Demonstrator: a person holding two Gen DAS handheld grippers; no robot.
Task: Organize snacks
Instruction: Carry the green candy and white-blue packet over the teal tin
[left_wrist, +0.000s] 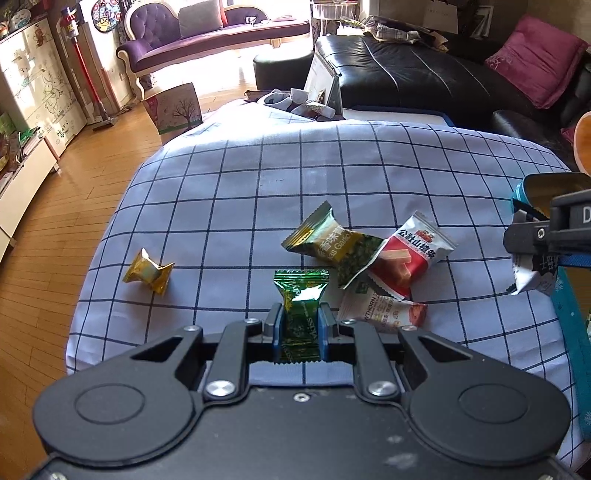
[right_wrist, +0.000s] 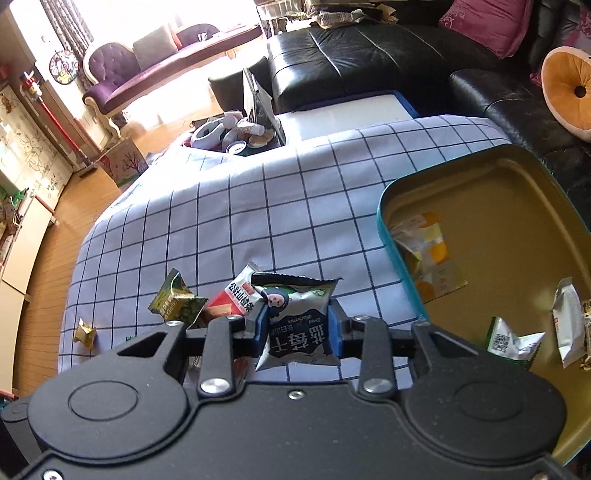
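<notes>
My left gripper (left_wrist: 300, 325) is shut on a green foil snack packet (left_wrist: 301, 295), low over the checked tablecloth (left_wrist: 221, 177). Just beyond it lie a green garlic-peas packet (left_wrist: 325, 242), a red-and-white hawthorn packet (left_wrist: 413, 251) and a pale hawthorn packet (left_wrist: 380, 308). A small gold packet (left_wrist: 147, 271) sits alone to the left. My right gripper (right_wrist: 297, 326) is shut on a white-and-dark blueberry packet (right_wrist: 295, 325), lifted above the cloth, left of the teal tin (right_wrist: 384, 221). In the left wrist view that gripper (left_wrist: 532, 251) shows at the right edge with its packet (left_wrist: 528, 275) hanging.
The teal tin has a gold inside and holds several packets (right_wrist: 428, 254). A desk calendar (left_wrist: 325, 83) and a dish of small items (right_wrist: 232, 134) stand at the table's far end. A black sofa (left_wrist: 424, 70) lies behind, and wood floor (left_wrist: 55, 240) to the left.
</notes>
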